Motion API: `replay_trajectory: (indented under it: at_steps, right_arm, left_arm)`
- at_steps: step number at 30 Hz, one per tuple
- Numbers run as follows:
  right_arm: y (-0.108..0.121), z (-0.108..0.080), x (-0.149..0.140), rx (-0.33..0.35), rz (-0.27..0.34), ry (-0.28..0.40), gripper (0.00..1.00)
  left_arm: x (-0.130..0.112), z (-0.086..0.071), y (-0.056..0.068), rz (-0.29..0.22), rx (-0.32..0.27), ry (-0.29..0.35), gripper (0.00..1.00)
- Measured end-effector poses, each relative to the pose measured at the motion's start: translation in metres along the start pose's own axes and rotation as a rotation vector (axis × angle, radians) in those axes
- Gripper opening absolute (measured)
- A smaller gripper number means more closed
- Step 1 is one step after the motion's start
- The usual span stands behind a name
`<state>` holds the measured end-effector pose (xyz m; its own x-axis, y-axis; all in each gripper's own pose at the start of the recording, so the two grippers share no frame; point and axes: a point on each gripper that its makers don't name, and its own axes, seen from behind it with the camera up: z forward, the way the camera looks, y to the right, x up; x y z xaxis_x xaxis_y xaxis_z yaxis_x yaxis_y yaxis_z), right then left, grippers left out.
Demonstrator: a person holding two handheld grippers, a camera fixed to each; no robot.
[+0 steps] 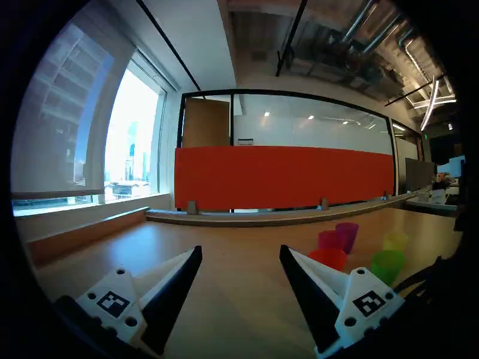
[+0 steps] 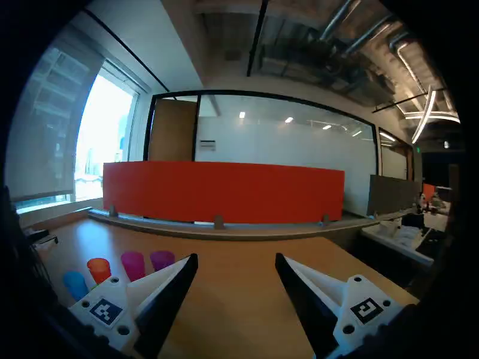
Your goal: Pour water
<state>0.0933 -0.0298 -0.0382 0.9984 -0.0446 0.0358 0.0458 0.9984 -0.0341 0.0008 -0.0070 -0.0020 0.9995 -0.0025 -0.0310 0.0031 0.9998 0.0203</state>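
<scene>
While both grippers hang low over the table, each stands wide open with nothing between its fingers. In the left gripper view the left gripper points at the orange partition along the table's far edge. The cups sit to the right of its right finger: a purple cup farthest back, a pink cup just before it, and an orange cup nearest, partly hidden by the finger. Further right stand a yellow cup and, in front of it, a green cup. A bright window lies at the left.

In the right gripper view the right gripper faces the same partition. Here the cups lie to its left, in a row beside its left finger: a blue cup farthest out, then the orange, the pink and the purple one, the last just beside the finger. To the right, past the table's edge, stands a desk with white things on it.

All cups stand upright, apart from both grippers. Whether any holds water I cannot tell.
</scene>
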Motion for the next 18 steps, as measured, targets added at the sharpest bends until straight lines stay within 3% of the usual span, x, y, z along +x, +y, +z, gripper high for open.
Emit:
replay_trajectory:
  at_steps: [18]
  right_arm:
    - [0.0035, -0.0025, 0.0038, -0.001, 0.000, 0.007, 1.00]
  left_arm:
    - [-0.0061, 0.0039, -0.0034, 0.003, 0.014, -0.030, 0.96]
